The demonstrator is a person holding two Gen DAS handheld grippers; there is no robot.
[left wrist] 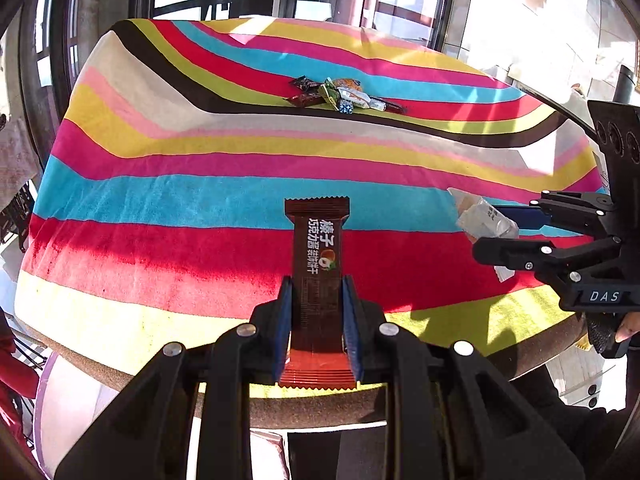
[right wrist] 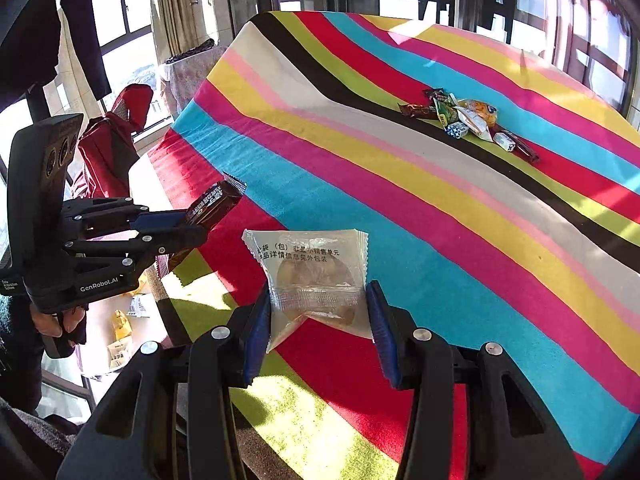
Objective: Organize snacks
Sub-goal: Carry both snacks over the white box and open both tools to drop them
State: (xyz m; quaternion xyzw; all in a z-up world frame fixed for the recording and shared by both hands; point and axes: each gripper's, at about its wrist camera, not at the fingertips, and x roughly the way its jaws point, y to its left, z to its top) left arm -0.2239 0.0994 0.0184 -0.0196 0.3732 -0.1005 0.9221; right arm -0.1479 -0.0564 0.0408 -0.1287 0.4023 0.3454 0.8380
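Left wrist view shows your left gripper clamped tight on a brown chocolate wafer bar, which sticks out forward between its pads. Your right gripper pinches a clear biscuit packet above the striped cloth, well short of the snack pile.

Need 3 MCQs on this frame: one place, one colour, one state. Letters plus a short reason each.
1. Where is the snack pile?
A. far half of the striped cloth
B. on the floor
C. in a basket

2. Wrapper colour of the bar in the left hand-held gripper?
A. green
B. dark brown
C. white

3. State of the right hand-held gripper?
A. open, nothing in it
B. out of view
C. shut on the clear packet

Key: 1 A, pile lies far up the cloth. 2 B, brown wrapper. 3 C, pads press the packet's sides.
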